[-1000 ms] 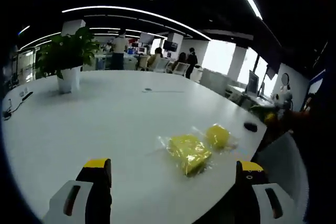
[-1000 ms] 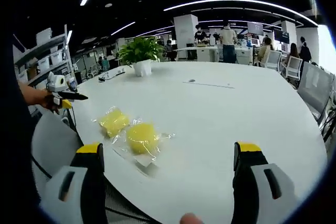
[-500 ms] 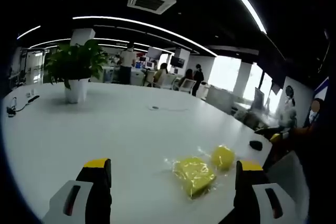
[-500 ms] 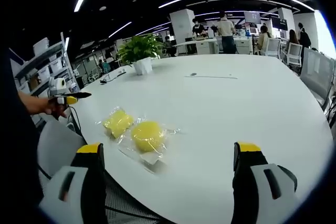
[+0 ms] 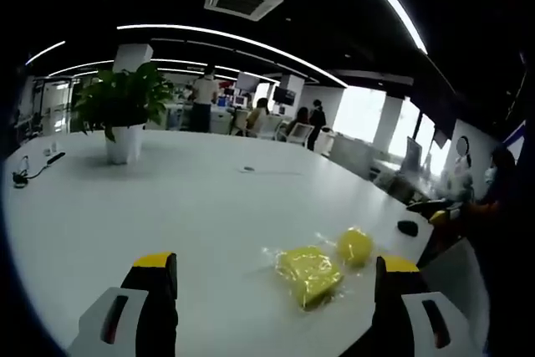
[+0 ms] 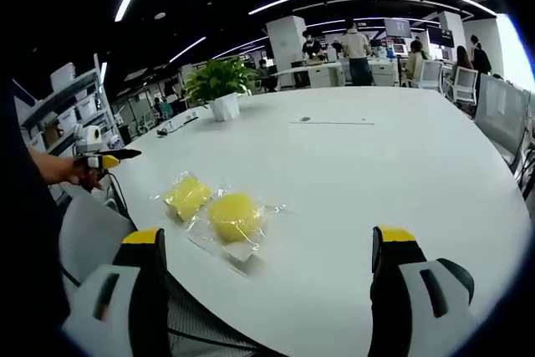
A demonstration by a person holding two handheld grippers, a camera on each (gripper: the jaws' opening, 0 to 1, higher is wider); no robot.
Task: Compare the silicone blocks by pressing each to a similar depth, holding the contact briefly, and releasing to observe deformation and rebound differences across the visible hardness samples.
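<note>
Both tools gape above bagged yellow blocks (image 6: 219, 211) near table edge (image 6: 276, 342).

near the table's edge, the two yellow silicone blocks, a squarish one (image 5: 307, 272) and a rounder one (image 5: 354, 245), look matt and soft-surfaced, each sealed in a clear, crinkled plastic bag (image 6: 244, 244) that catches glossy highlights. the large white table (image 6: 376, 181) under them has a smooth, satin top with a faint sheen from the ceiling lights, and the white planter pot (image 5: 123, 143) toward its far edge looks smooth and matt. the gripper jaws in both views are matt black plastic with yellow tips and pale grey, smooth plastic housings.
</note>
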